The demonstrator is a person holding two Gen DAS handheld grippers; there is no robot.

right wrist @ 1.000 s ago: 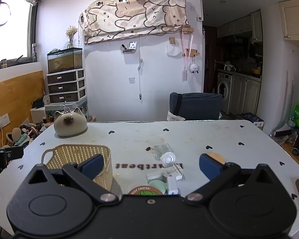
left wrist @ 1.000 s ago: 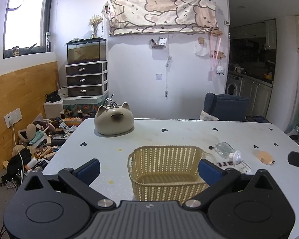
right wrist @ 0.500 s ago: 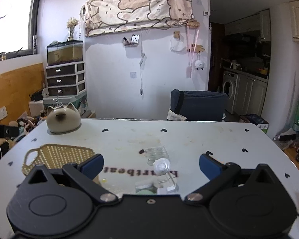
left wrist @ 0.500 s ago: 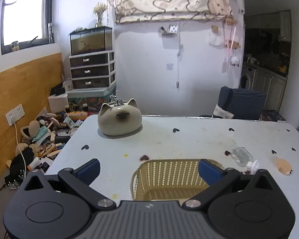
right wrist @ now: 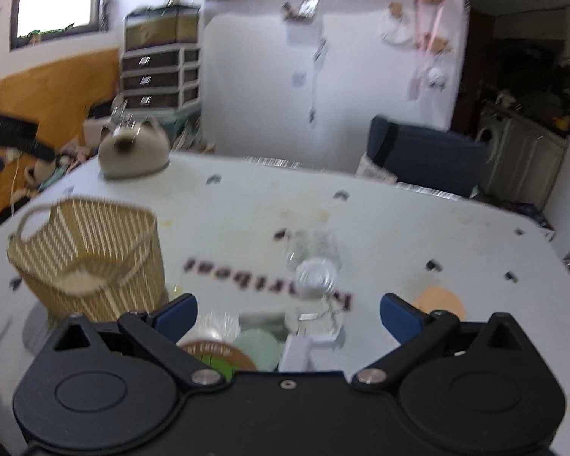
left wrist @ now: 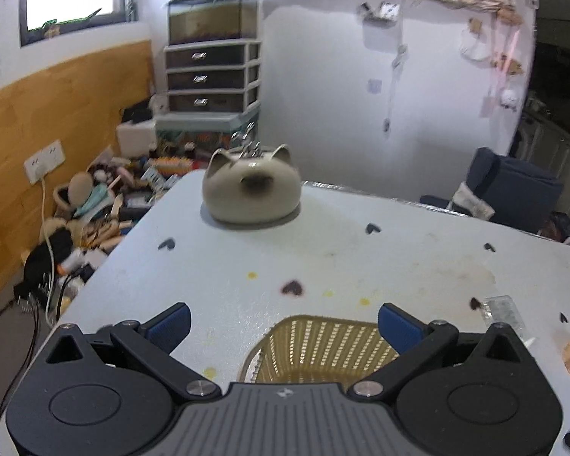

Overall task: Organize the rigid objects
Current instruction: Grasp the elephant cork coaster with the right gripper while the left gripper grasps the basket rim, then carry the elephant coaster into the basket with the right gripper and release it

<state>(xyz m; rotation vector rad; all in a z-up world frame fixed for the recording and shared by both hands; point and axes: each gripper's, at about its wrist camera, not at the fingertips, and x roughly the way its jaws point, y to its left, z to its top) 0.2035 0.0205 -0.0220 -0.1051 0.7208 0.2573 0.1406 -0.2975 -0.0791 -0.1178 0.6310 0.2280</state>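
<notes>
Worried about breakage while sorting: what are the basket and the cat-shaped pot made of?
The basket looks like tan moulded plastic, matte, with regular slotted walls and a loop handle. The cat pot seems to be glazed ceramic: smooth, rounded, cream with a soft sheen, though blur leaves that uncertain.

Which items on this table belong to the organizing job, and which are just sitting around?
Job: woven basket; clear bottle; green round item; round tin; white block.
Bystanders: cat-shaped pot; orange disc.
</notes>
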